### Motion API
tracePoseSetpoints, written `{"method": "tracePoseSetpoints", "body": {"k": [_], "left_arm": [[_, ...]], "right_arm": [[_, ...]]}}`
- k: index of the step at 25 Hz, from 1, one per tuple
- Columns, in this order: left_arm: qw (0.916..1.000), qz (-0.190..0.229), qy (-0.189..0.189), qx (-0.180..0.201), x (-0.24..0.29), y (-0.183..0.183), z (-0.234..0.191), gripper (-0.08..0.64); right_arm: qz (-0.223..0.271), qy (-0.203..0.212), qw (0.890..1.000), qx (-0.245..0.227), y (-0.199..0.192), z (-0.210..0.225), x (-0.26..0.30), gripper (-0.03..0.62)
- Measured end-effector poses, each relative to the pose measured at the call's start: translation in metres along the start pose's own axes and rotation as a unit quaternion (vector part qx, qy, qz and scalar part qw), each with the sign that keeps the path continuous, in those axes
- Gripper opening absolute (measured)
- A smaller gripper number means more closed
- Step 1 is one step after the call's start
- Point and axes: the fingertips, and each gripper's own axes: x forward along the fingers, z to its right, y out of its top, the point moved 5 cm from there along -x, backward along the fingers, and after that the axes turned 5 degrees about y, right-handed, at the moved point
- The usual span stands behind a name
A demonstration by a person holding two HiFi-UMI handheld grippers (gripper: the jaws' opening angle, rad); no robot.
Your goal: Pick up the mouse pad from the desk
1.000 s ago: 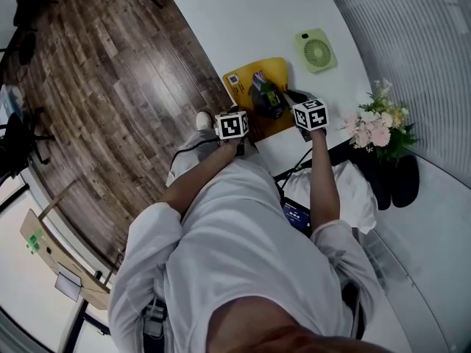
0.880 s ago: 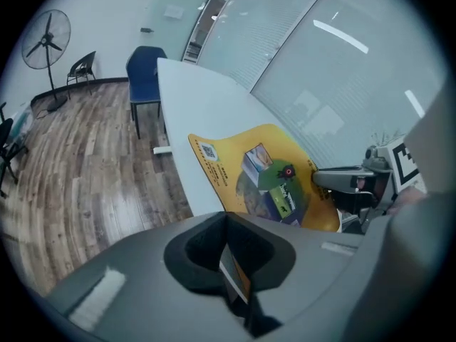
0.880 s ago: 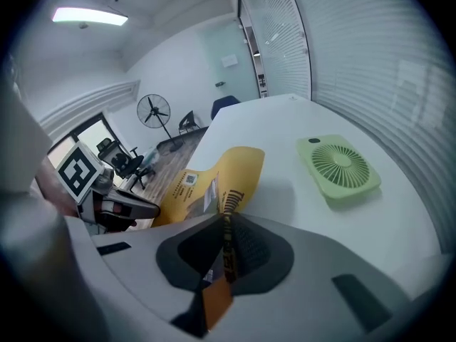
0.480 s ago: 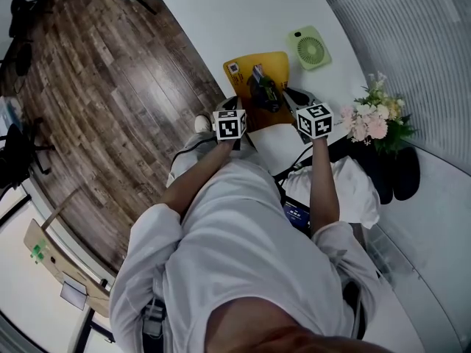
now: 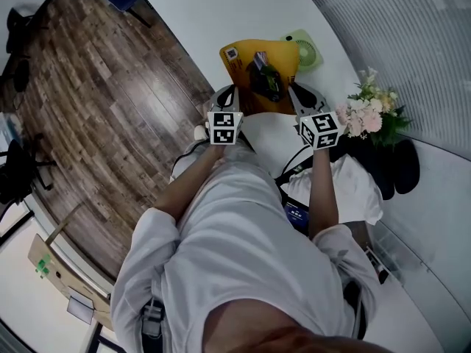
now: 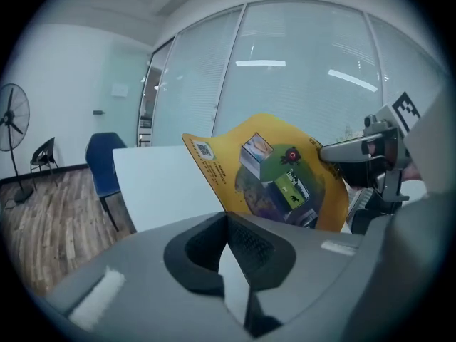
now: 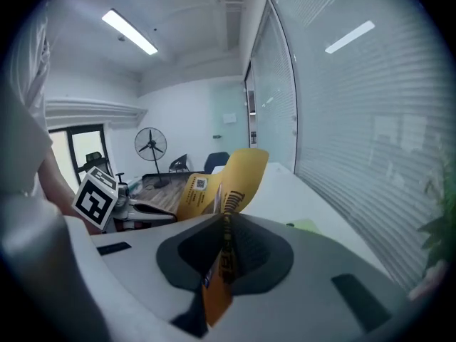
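Only its own view shows your right hand-held gripper (image 7: 224,223) pinching the yellow mouse pad (image 7: 239,173) by the edge. The head view shows the pad tilted above the worktop (image 5: 210,17), beside your left hand-held gripper (image 6: 229,219), whose jaws are pressed together.

1. The mouse pad (image 5: 254,65) is yellow-orange, with a dark printed picture in the middle and a QR code (image 5: 231,52) at one corner.
2. It is raised off the white desk (image 5: 213,13), tilted up and bowed, printed face toward the person.
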Motion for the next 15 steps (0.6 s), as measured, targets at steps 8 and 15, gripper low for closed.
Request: {"method": "tracePoseSetpoints", "body": {"k": [8, 15], "left_arm": [[0.9898, 0.126, -0.018, 0.065, -0.033, 0.093, -0.012, -0.003], [0.9685, 0.215, -0.04, 0.119, -0.08, 0.17, -0.02, -0.003]], "right_arm": [[0.098, -0.069, 0.991, -0.054, 0.076, -0.013, -0.04, 0.034], [0.174, -0.127, 0.973, -0.083, 0.132, -0.04, -0.075, 0.034]]}}
